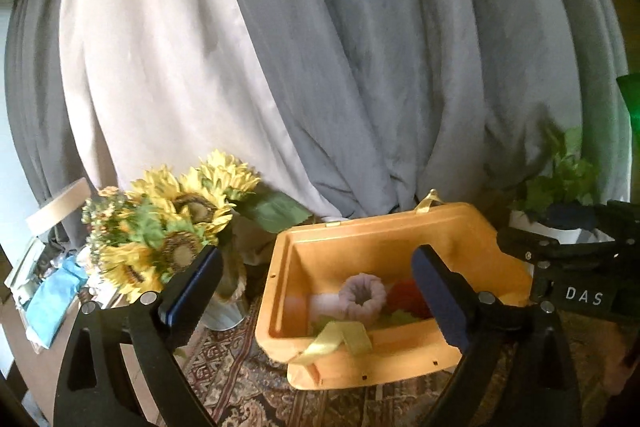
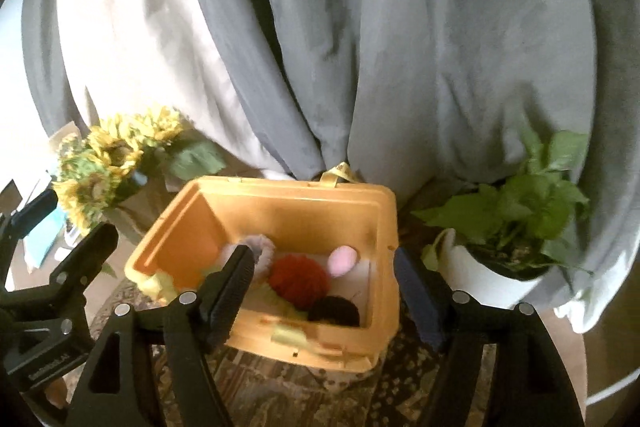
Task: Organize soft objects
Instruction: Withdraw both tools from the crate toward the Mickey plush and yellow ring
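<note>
A: Both grippers, left gripper (image 1: 316, 291) and right gripper (image 2: 324, 267), gape empty above the yellow box (image 2: 372, 219).

B: Soft pieces, red pompom (image 2: 298, 279) included, lie inside. Lift clear, avoiding the near rim.

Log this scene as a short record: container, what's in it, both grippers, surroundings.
container: open yellow plastic box on patterned rug
contents: lavender knitted ring, red yarn ball, pink soft egg, black yarn ball
left gripper: open, empty
right gripper: open, empty
surroundings: sunflower bouquet, potted green plant, grey curtain
</note>
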Motion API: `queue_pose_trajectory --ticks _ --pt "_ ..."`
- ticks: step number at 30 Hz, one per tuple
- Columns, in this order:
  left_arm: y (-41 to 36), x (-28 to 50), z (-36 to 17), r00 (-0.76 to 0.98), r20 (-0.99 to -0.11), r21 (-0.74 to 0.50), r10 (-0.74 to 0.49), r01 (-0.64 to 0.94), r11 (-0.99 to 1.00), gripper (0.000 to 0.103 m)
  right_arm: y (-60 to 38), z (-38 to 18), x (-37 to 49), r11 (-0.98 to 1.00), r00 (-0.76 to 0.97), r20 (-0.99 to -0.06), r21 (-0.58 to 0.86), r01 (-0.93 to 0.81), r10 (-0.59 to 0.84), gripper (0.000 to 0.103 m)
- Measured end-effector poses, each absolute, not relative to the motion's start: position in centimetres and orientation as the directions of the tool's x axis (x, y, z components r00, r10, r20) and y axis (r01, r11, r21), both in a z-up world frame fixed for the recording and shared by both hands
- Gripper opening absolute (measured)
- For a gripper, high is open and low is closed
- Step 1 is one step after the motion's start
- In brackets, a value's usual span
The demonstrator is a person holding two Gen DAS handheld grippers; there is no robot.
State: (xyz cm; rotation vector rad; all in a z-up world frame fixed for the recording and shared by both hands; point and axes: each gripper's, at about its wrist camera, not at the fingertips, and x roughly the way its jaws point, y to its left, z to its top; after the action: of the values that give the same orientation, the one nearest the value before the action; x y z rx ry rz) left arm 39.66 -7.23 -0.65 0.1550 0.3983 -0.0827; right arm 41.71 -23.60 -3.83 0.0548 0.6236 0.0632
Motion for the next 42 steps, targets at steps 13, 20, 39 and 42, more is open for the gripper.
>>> queue_pose_trajectory --ticks 13,20,39,42 --pt "-5.8 31.1 -0.2 0.917 -0.385 0.134 -0.103 0.166 0.977 0.097 -22.3 -2.4 32.6 1.0 0.842 -0.539 0.024 0.001 0.012 0.076" --pt "-5.6 27.8 -1.1 0.905 -0.397 0.145 -0.152 0.226 0.963 0.097 -21.9 -3.2 28.6 0.998 0.835 -0.547 0.005 0.069 -0.055 0.076" --pt "-10.1 20.8 -5.3 0.853 -0.501 0.154 -0.144 0.252 0.955 0.097 -25.3 -8.0 23.0 0.999 0.737 -0.674 0.014 -0.048 0.045 0.076" --pt "-10.7 19.5 -6.5 0.851 -0.511 0.185 -0.122 0.247 0.951 0.097 -25.5 -9.2 22.3 0.997 0.711 -0.701 0.001 -0.074 0.053 0.076"
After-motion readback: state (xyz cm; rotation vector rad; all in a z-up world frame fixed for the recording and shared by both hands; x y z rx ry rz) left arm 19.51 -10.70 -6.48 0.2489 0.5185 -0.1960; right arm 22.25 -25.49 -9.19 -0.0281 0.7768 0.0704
